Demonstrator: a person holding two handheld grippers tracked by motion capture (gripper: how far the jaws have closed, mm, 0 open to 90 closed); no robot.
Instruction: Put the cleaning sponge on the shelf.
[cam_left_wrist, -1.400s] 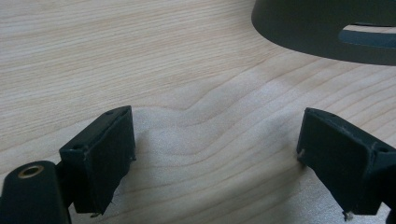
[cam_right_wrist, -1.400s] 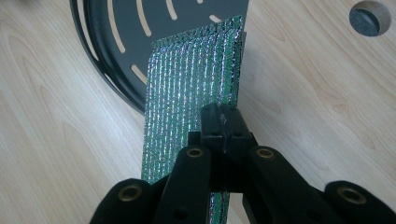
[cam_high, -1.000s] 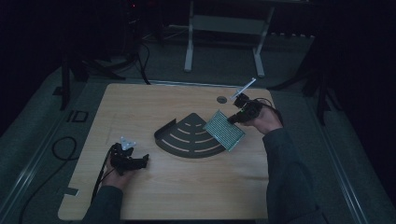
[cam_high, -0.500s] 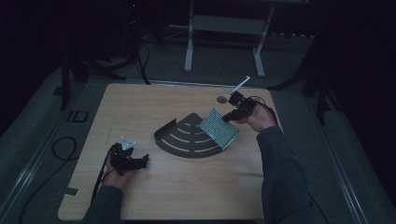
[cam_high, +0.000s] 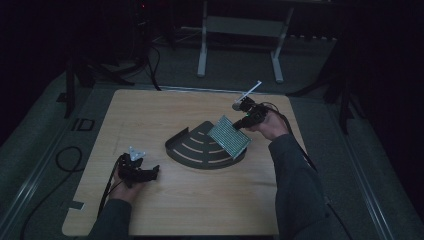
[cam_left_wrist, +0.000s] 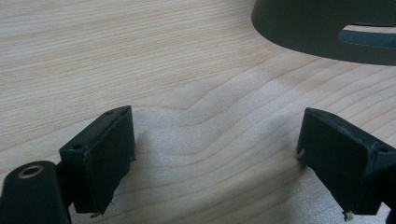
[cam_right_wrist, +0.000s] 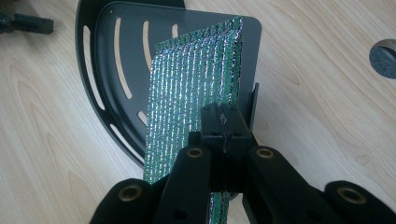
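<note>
Holding a green mesh sheet (cam_right_wrist: 196, 79) edge-on, your right gripper (cam_right_wrist: 223, 122) has its jaws pinched together on the sheet's near edge. The sheet hangs tilted above the right side of the dark fan-shaped tray (cam_high: 197, 145), which lies flat at mid-table (cam_high: 200, 210). Your left gripper (cam_left_wrist: 215, 158) rests low over bare wood near the front left, jaws wide apart and gripping nothing, the tray's curved rim just ahead. A round hole (cam_right_wrist: 384, 58) sits in the tabletop beyond your right hand (cam_high: 267, 125).

The left gripper (cam_left_wrist: 212, 163) hovers wide apart over the wooden table (cam_left_wrist: 140, 56), dark tray (cam_left_wrist: 317, 28) beyond.
</note>
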